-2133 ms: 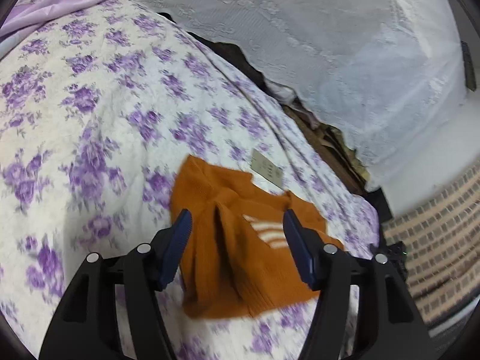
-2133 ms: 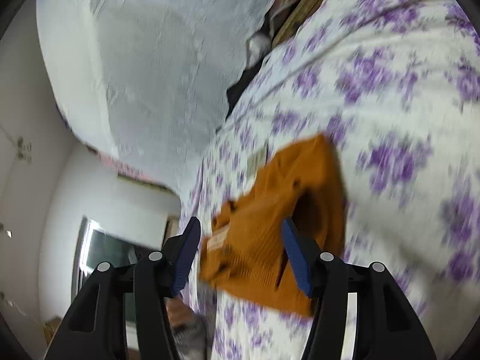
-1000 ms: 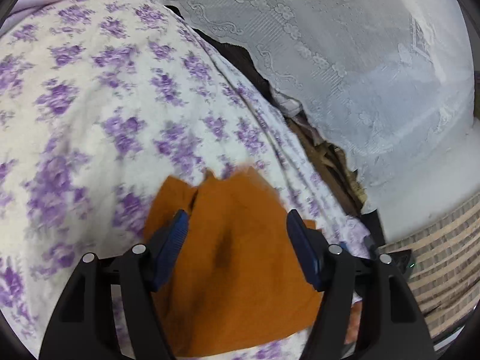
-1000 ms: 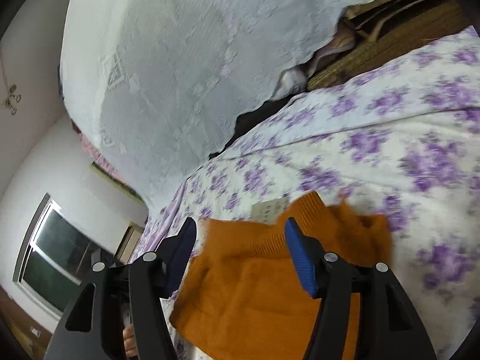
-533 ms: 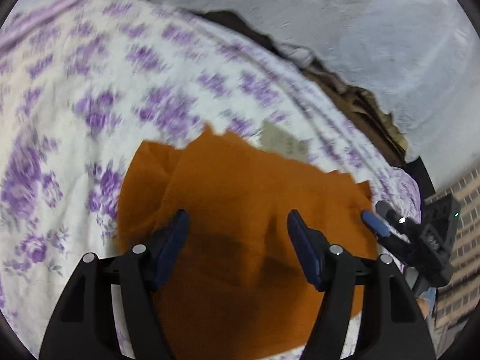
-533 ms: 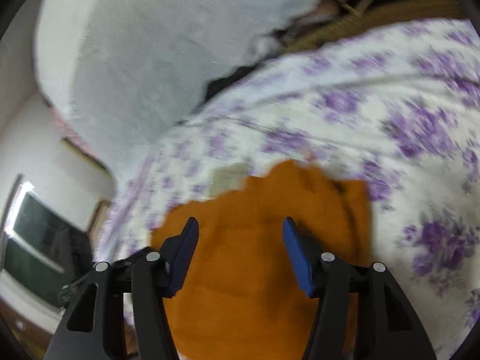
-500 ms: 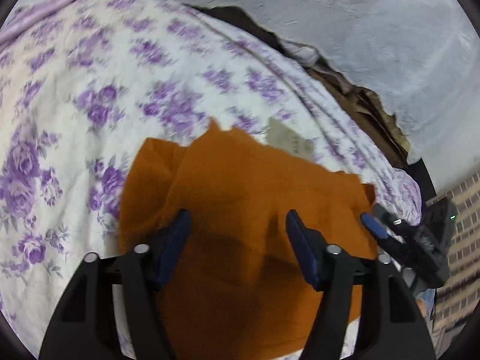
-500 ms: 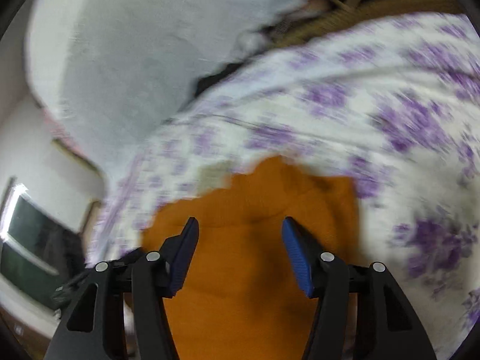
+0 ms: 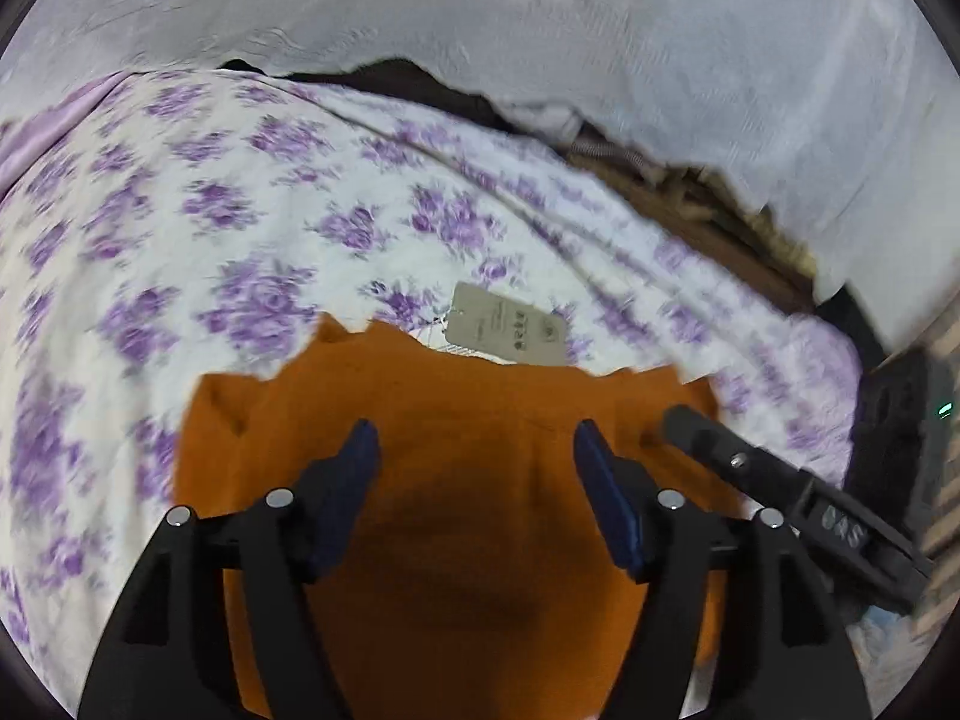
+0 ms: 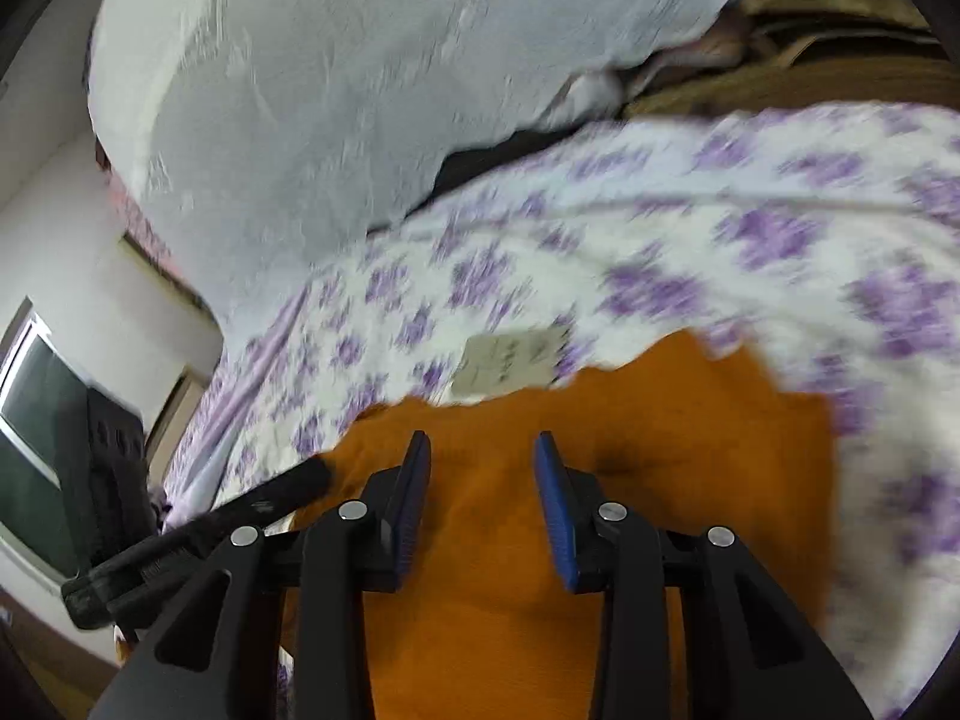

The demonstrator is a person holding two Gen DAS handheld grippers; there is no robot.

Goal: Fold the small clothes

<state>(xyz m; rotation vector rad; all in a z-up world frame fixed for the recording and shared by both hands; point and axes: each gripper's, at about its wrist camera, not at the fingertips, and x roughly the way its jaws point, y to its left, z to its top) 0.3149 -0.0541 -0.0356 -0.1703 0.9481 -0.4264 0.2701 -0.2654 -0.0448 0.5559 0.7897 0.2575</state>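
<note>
An orange knit garment [image 9: 468, 420] lies spread flat on the purple-flowered bedspread [image 9: 210, 228], plain side up. A beige paper tag [image 9: 507, 324] sticks out past its far edge. My left gripper [image 9: 474, 450] is open and empty, low over the garment's middle. The right gripper's finger [image 9: 708, 438] shows at the garment's right edge in that view. In the right wrist view the garment [image 10: 690, 432] fills the foreground, the tag [image 10: 510, 360] beyond it. My right gripper [image 10: 480, 456] is open, jaws partly closed, over the cloth. The left gripper's finger [image 10: 282, 492] reaches in from the left.
A white lace curtain [image 9: 540, 30] hangs behind the bed. Dark clutter and wooden items [image 9: 690, 198] lie between bed and curtain. A window [image 10: 30, 396] is at the far left of the right wrist view. A black device [image 9: 900, 438] stands at the right.
The garment went from bunched, with its white stripes showing, to spread flat with the plain side up. Both grippers came lower over it, and the right jaws narrowed.
</note>
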